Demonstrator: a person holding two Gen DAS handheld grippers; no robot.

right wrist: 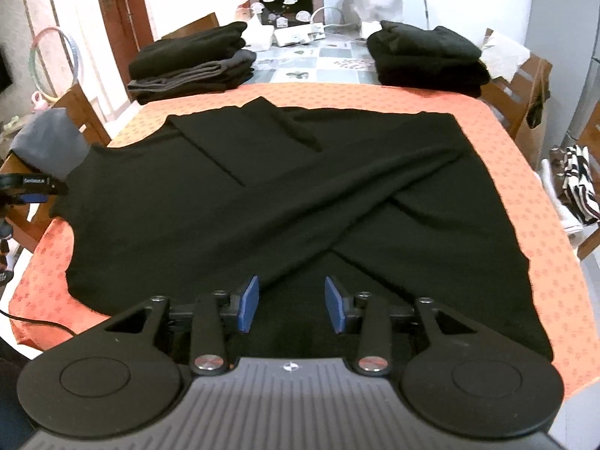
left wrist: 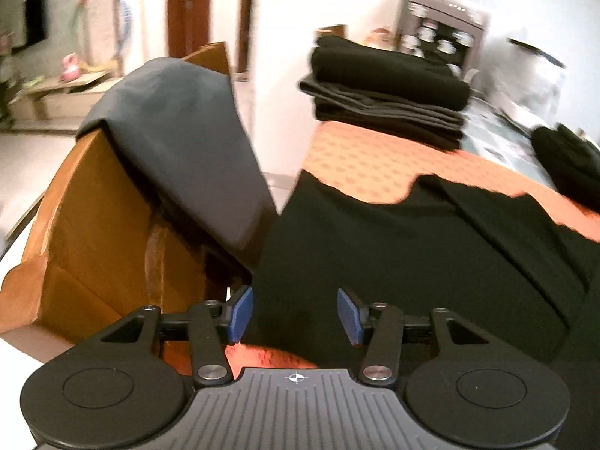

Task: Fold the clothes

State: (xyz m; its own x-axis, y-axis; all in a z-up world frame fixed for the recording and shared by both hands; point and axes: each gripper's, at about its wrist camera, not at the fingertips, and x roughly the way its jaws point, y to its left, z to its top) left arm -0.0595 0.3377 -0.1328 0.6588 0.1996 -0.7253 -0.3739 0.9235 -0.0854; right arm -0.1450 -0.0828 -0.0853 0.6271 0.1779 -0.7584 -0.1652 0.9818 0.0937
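**Black garment flat on bench, sleeves crossed; both sets of fingers free**

Black garment lies spread on the orange patterned cloth covering the bench. Both sleeves are folded inward and cross over the body in an X. Its left edge reaches the bench edge, near a chair.

Right gripper hovers over the near part of the garment. Fingers stand partly apart, blue pads facing each other; nothing is clamped between them.

Left gripper is at the left bench edge, above the garment's side. Fingers stand moderately wide, holding nothing. The left-wrist view is motion-blurred. In the right-wrist view, the left gripper shows only as a sliver at the frame's left margin.

A grey garment drapes over the wooden chair back just beside the bench.

At the far end of the bench: a folded stack of dark clothes on the left, and another black stack on the right, well apart.
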